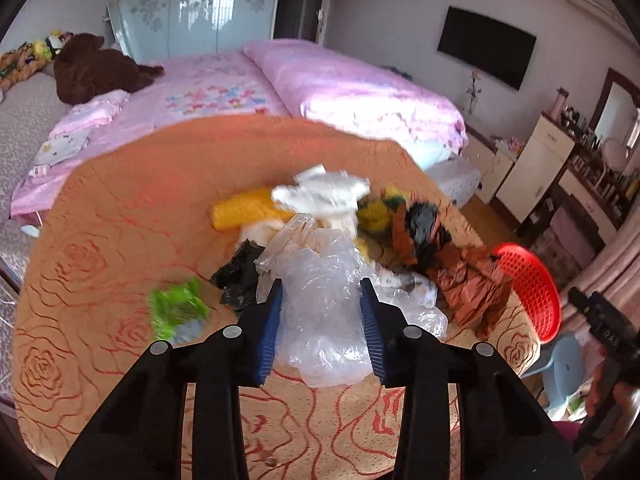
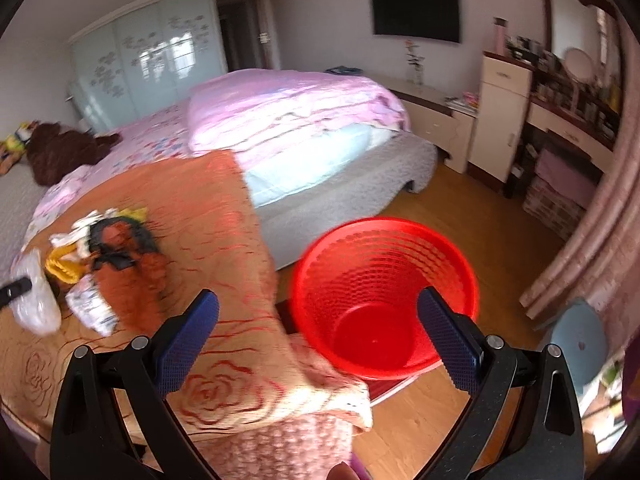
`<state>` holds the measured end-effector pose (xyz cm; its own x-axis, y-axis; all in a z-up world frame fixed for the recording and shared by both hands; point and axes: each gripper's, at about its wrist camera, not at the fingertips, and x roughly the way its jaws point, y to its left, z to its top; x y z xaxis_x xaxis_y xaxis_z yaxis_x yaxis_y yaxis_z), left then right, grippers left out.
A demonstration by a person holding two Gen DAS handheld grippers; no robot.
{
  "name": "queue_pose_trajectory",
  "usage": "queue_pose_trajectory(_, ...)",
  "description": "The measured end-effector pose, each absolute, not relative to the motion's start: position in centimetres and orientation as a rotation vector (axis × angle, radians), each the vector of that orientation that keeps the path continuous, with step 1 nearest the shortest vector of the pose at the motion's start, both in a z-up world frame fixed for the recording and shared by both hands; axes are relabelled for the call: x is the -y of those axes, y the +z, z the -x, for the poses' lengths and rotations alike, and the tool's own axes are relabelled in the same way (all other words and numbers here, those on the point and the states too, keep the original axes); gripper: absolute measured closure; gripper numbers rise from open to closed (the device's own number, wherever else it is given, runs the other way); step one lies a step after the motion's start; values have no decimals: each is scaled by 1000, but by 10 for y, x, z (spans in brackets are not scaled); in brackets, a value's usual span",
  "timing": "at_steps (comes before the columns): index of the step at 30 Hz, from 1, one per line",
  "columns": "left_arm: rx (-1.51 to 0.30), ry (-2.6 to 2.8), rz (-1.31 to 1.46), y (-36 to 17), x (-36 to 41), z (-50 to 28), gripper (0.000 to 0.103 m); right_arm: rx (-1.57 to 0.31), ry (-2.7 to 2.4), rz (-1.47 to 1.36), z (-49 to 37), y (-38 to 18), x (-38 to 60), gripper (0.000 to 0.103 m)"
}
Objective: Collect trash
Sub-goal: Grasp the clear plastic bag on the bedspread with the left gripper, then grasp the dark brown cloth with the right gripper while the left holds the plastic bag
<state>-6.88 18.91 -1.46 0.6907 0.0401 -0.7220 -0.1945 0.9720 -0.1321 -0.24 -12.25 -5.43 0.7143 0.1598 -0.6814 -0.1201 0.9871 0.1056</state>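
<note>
A crumpled clear plastic bag [image 1: 320,320] lies on the orange rose-patterned tablecloth [image 1: 120,220], and my left gripper [image 1: 320,284] is shut on it, blue pads pressing both sides. Behind it sits a pile of trash: a black bag [image 1: 238,276], a green wrapper [image 1: 176,308], a yellow piece [image 1: 244,212], white crumpled plastic [image 1: 320,192] and a brown bag [image 1: 472,284]. A red mesh basket [image 2: 384,300] stands on the floor beyond the table's right edge. My right gripper [image 2: 318,294] hangs open above the table corner and the basket, with nothing between its fingers.
A bed with pink bedding [image 2: 288,112] stands behind the table. A pale blue stool [image 2: 580,344] is right of the basket, by a curtain [image 2: 580,248]. Drawers and a cluttered dresser [image 2: 560,100] line the right wall. The tablecloth hangs over the table's near corner [image 2: 312,392].
</note>
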Motion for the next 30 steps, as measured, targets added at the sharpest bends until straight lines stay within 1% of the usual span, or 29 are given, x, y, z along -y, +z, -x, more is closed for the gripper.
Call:
queue_pose_trajectory(7, -704, 169, 240, 17, -208, 82, 68, -738, 377, 45, -7, -48, 59, 6)
queue_pose_trajectory(13, -669, 209, 220, 27, -206, 83, 68, -773, 503, 131, -25, -66, 11, 7)
queue_pose_trajectory(15, -666, 211, 210, 29, -204, 82, 67, -792, 510, 147, -27, -72, 3, 19)
queue_pose_trajectory(16, -665, 212, 207, 29, -203, 82, 67, -810, 527, 151, -29, -76, 0, 23)
queue_pose_trajectory(18, -661, 210, 207, 30, -201, 82, 67, -811, 557, 139, -27, -77, 1, 41)
queue_pose_trajectory(19, -659, 211, 208, 31, -203, 82, 67, -808, 572, 140, -26, -76, -1, 46)
queue_pose_trajectory(20, -655, 212, 208, 30, -206, 84, 67, -804, 589, 143, -25, -75, -3, 58)
queue_pose_trajectory(21, -651, 214, 209, 32, -206, 85, 68, -802, 596, 146, -26, -75, -4, 63)
queue_pose_trajectory(22, -648, 215, 210, 34, -206, 85, 67, -802, 603, 143, -24, -72, -4, 65)
queue_pose_trajectory(23, -646, 216, 210, 34, -207, 85, 67, -806, 611, 133, -23, -70, -2, 69)
queue_pose_trajectory(24, -642, 216, 209, 35, -207, 86, 67, -810, 620, 123, -22, -70, 0, 71)
queue_pose_trajectory(27, -630, 220, 202, 38, -207, 87, 67, -828, 657, 94, -17, -64, 5, 83)
queue_pose_trajectory(30, -623, 219, 203, 40, -207, 89, 67, -831, 680, 87, -11, -59, 9, 86)
